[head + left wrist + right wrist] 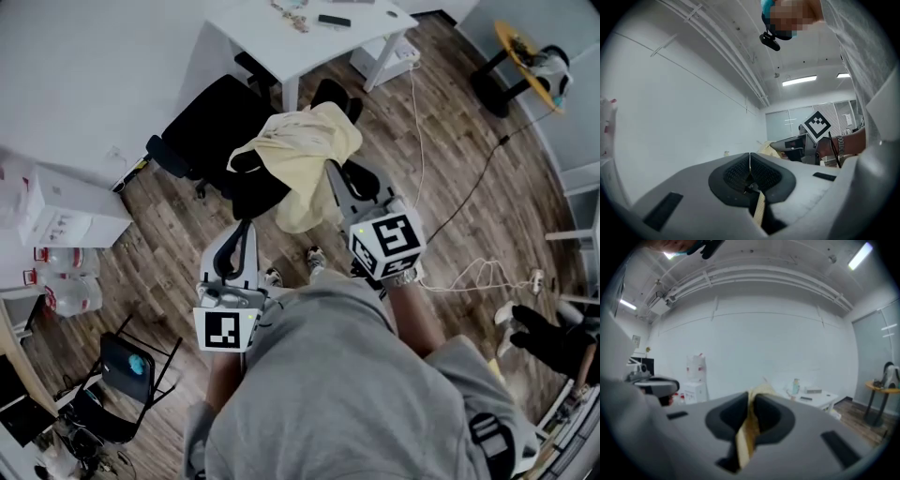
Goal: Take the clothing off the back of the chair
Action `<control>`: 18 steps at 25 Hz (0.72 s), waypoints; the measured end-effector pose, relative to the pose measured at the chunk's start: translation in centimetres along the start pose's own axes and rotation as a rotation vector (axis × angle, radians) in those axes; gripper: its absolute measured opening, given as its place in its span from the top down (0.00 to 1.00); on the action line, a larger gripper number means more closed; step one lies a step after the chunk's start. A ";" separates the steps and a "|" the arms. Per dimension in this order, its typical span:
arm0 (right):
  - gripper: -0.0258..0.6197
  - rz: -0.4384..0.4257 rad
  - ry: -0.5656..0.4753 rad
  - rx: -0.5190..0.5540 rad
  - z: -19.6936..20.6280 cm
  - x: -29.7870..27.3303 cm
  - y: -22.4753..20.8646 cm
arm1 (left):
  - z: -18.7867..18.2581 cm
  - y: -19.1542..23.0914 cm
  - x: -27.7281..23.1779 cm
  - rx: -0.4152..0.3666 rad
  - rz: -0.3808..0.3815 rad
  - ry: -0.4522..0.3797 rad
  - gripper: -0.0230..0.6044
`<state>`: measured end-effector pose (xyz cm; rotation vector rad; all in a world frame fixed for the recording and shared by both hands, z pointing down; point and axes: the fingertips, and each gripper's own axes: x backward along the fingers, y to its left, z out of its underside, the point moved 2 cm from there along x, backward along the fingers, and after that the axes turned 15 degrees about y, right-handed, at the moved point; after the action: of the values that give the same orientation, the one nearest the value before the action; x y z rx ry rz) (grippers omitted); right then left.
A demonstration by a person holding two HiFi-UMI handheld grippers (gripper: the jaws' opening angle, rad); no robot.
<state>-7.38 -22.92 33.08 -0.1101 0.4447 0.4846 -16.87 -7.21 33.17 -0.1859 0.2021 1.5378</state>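
Observation:
A pale yellow garment lies bunched over the back of a black office chair. My right gripper is shut on the garment's near edge. In the right gripper view the cloth runs between the pads and out past the right gripper's tips. My left gripper hangs lower and to the left, just short of the chair back and apart from the cloth. The left gripper's pads meet in the left gripper view. A tan strip shows in the gap behind them; I cannot tell what it is.
A white desk stands beyond the chair. White boxes and water bottles sit at the left, with a black folding chair at the lower left. Cables trail over the wooden floor on the right, near a round side table.

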 end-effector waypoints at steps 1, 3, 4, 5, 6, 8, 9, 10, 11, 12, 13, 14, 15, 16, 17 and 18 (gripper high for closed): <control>0.87 0.007 -0.002 -0.002 -0.1 0.1 0.2 | 0.0 0.1 0.0 0.000 0.009 -0.001 0.90; 0.87 0.021 -0.006 -0.004 -0.2 0.5 0.4 | 0.0 0.2 0.1 -0.003 0.027 -0.005 0.90; 0.87 0.028 -0.007 -0.004 -0.3 0.7 0.4 | 0.0 0.2 0.1 -0.004 0.034 -0.006 0.90; 0.87 0.034 -0.010 -0.004 -0.3 1.0 0.5 | 0.1 0.2 0.3 -0.003 0.040 -0.006 0.90; 0.87 0.041 -0.012 -0.004 -0.3 1.3 0.6 | 0.2 0.2 0.4 -0.003 0.047 -0.003 0.90; 0.87 0.056 -0.020 -0.007 -0.5 1.9 0.9 | 0.4 0.3 0.9 -0.010 0.059 0.003 0.90; 0.87 0.065 -0.024 -0.009 -0.6 2.2 0.9 | 0.4 0.4 1.1 -0.012 0.064 0.002 0.90; 0.87 0.076 -0.030 -0.012 -0.8 2.5 1.0 | 0.4 0.6 1.3 -0.014 0.068 -0.001 0.90; 0.87 0.087 -0.037 -0.014 -1.0 2.7 1.1 | 0.5 0.8 1.5 -0.015 0.072 -0.002 0.90; 0.87 0.097 -0.045 -0.016 -1.3 2.9 1.1 | 0.5 1.1 1.7 -0.016 0.076 -0.002 0.90; 0.87 0.106 -0.054 -0.017 -1.6 3.2 1.3 | 0.6 1.3 1.9 -0.016 0.079 -0.004 0.90; 0.87 0.113 -0.061 -0.019 -1.9 3.4 1.5 | 0.6 1.5 2.1 -0.016 0.084 -0.005 0.90; 0.87 0.120 -0.067 -0.021 -2.1 3.8 1.6 | 0.7 1.6 2.3 -0.016 0.090 -0.005 0.90; 0.87 0.126 -0.072 -0.022 -2.4 4.1 1.8 | 0.7 1.6 2.5 -0.015 0.096 -0.007 0.90; 0.87 0.133 -0.077 -0.022 -2.5 4.4 2.0 | 0.8 1.6 2.7 -0.016 0.103 -0.007 0.90; 0.87 0.140 -0.083 -0.021 -2.7 4.7 2.2 | 0.9 1.6 2.9 -0.020 0.110 -0.005 0.90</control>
<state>-5.69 -19.54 28.60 -0.0792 0.3679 0.6294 -18.44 -4.18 33.36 -0.1892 0.1963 1.6502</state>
